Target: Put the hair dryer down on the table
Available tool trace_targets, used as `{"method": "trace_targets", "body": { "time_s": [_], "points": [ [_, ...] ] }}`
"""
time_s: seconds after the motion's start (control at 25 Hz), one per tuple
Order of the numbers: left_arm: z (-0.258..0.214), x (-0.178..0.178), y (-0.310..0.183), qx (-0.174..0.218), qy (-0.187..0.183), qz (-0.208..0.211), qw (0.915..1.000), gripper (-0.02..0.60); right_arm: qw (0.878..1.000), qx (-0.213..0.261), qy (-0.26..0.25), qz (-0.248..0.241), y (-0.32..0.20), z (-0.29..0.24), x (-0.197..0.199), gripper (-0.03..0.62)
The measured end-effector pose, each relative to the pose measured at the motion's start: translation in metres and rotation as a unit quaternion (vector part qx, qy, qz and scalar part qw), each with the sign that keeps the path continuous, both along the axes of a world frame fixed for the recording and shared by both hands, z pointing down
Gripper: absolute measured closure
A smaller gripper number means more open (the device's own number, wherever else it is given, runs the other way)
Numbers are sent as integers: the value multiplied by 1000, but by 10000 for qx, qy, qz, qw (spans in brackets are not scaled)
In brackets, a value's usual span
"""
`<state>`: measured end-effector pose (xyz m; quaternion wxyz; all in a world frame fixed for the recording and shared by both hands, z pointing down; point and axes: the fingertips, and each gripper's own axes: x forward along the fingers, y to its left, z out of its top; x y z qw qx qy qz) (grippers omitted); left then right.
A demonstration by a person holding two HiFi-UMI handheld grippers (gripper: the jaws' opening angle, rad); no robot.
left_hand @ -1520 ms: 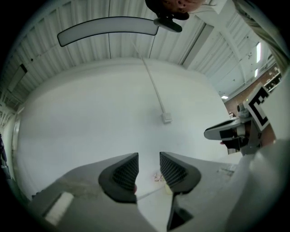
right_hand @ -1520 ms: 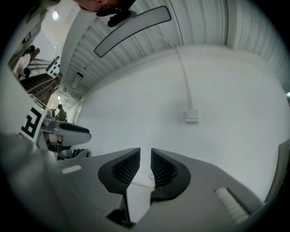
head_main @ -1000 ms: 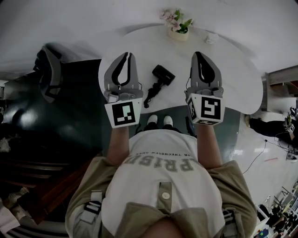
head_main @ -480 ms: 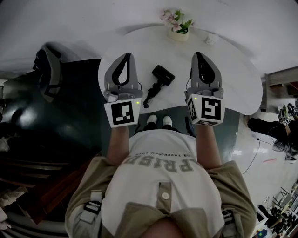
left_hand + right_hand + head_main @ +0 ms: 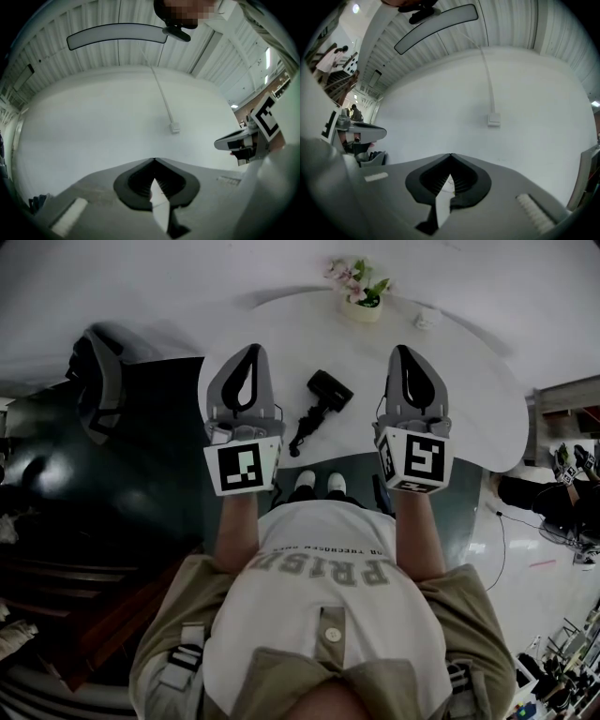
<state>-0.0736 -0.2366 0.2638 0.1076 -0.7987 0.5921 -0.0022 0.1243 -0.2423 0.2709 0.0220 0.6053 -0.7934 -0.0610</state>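
A black hair dryer (image 5: 322, 394) lies on the white round table (image 5: 469, 390), its cord trailing toward the near edge, with no gripper touching it. My left gripper (image 5: 251, 351) hovers to the left of the dryer and my right gripper (image 5: 400, 350) to its right. Both point away from me toward a white wall. Each one is shut with nothing between its jaws. The left gripper view shows the left gripper's (image 5: 153, 159) tips meeting, and the right gripper view shows the same for the right gripper (image 5: 450, 154).
A small pot of flowers (image 5: 360, 294) and a small white object (image 5: 427, 317) stand at the table's far side. A dark chair (image 5: 94, 385) sits left of the table. A wall socket (image 5: 175, 126) with a cable duct is ahead.
The left gripper's jaws have drawn fully together and it has rolled very slightly. The hair dryer and the right gripper have not moved.
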Motion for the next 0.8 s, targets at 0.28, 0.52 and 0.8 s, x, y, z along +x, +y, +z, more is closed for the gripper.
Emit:
{"method": "trace_targets", "body": {
  "time_s": [0.28,0.52,0.8],
  "points": [
    [-5,-2,3,82,52,-11,10000,575,9999,50,82,-49,4,-5,-4,595],
    [-5,-3,1,104,5,-39,9999,577,9998,65,138,-143,3,-4,-7,595],
    [-3,-7,1,119,-8,-82,9999,575,9997,112,171,-130,4,-5,-9,595]
  ]
}}
